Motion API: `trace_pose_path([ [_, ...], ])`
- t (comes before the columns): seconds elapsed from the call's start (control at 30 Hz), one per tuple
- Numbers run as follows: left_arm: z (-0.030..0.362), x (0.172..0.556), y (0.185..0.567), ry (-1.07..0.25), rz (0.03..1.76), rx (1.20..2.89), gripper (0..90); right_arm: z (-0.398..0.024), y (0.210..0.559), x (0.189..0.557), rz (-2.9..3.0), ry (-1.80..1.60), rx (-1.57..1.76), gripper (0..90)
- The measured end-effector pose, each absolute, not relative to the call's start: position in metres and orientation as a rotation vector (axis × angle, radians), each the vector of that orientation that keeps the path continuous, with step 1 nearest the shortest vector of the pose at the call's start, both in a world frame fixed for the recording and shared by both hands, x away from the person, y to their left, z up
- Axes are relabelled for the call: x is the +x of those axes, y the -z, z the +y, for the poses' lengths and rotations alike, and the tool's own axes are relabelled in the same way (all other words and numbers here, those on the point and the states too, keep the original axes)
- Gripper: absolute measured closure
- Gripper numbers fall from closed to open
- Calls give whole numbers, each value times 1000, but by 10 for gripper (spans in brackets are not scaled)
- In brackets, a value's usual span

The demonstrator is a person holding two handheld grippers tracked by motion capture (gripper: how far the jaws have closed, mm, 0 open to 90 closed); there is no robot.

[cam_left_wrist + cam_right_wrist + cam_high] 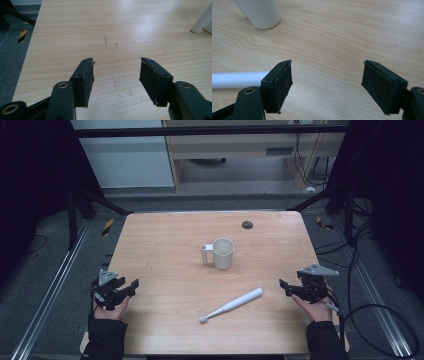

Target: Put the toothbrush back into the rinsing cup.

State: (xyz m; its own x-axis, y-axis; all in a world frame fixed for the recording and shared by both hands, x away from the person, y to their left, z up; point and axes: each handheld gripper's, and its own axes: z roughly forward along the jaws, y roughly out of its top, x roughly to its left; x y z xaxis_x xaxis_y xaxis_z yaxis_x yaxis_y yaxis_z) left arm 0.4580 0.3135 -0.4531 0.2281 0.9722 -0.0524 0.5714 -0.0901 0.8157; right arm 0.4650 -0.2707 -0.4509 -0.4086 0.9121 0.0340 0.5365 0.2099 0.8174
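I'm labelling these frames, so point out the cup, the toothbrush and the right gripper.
cup (223, 254): high view, on its outer wall.
toothbrush (235, 304): high view, on the middle of its handle.
right gripper (286, 288): high view, midway between its open fingertips.

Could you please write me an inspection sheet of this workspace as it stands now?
Surface: wooden table, faint scuff marks, a dark round grommet near the far edge.
Job's things: white electric toothbrush lying flat toward the near edge, head toward the person; white cup upright at the middle, handle on its left.
Clutter: nothing seen.
Grippers: left claw open, holding nothing, at the left edge; right claw open, holding nothing, at the right edge.
Cables: black cable looping on the floor at right.
Surroundings: grey floor, metal rails, pale cabinets beyond the table.
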Motion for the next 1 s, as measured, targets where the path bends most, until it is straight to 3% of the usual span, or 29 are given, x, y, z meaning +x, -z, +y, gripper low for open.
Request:
trace_pose_path([
  [0.27,309,458,454,-686,1442,1783,470,-258,444,461,2075,-1158,1298,350],
  [0.53,307,460,457,-685,1434,1804,481,-241,445,463,2129,-1138,1284,569],
  [1.0,305,462,459,-682,1428,1808,476,-215,458,478,2173,-1107,1291,851],
])
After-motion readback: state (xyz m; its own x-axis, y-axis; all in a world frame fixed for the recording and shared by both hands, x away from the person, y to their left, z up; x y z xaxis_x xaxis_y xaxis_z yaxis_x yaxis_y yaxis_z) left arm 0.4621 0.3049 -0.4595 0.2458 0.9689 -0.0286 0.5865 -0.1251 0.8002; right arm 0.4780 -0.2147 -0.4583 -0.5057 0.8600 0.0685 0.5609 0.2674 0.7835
